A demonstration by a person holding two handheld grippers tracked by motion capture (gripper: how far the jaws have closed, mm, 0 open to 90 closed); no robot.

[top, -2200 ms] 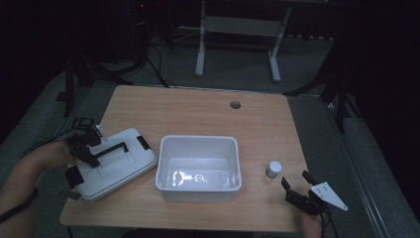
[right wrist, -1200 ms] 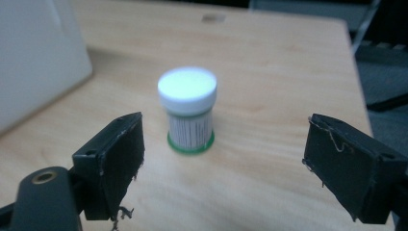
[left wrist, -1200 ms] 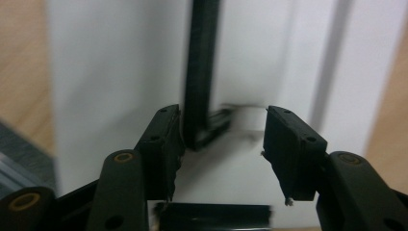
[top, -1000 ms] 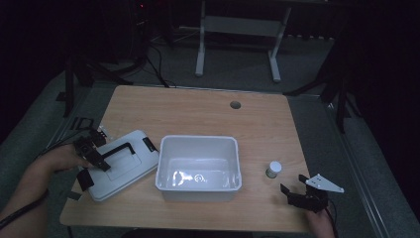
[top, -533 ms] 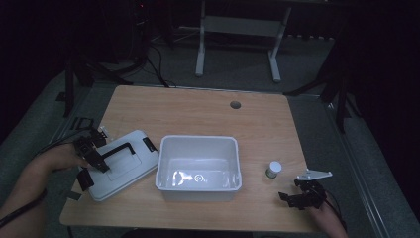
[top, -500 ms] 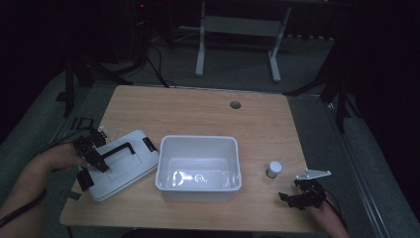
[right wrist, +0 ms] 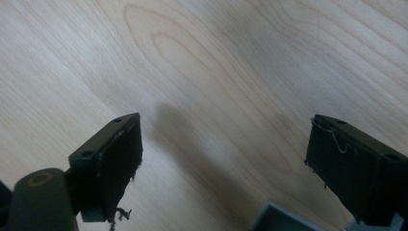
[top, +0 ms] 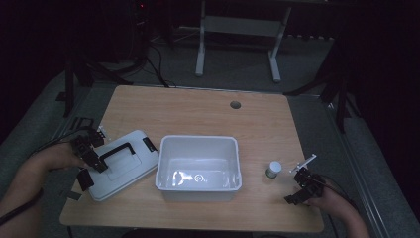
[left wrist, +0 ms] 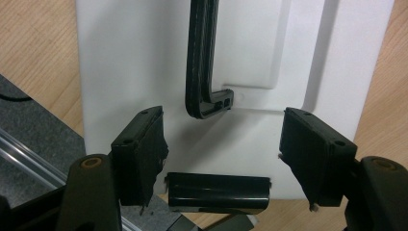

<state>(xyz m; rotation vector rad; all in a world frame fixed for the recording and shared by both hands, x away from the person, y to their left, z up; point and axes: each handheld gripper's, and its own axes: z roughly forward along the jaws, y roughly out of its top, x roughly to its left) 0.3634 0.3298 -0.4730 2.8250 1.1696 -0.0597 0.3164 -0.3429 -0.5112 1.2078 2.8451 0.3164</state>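
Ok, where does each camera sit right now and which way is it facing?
High view: above the person's side, looking forward and down on the table; both forearms enter from below, with left gripper and right gripper.
Left gripper view: on the left gripper, looking down on the white lid and its black handle; jaws apart.
Right gripper view: on the right gripper, looking at bare tabletop; jaws apart.
Shared: the high and left gripper views both show the lid.
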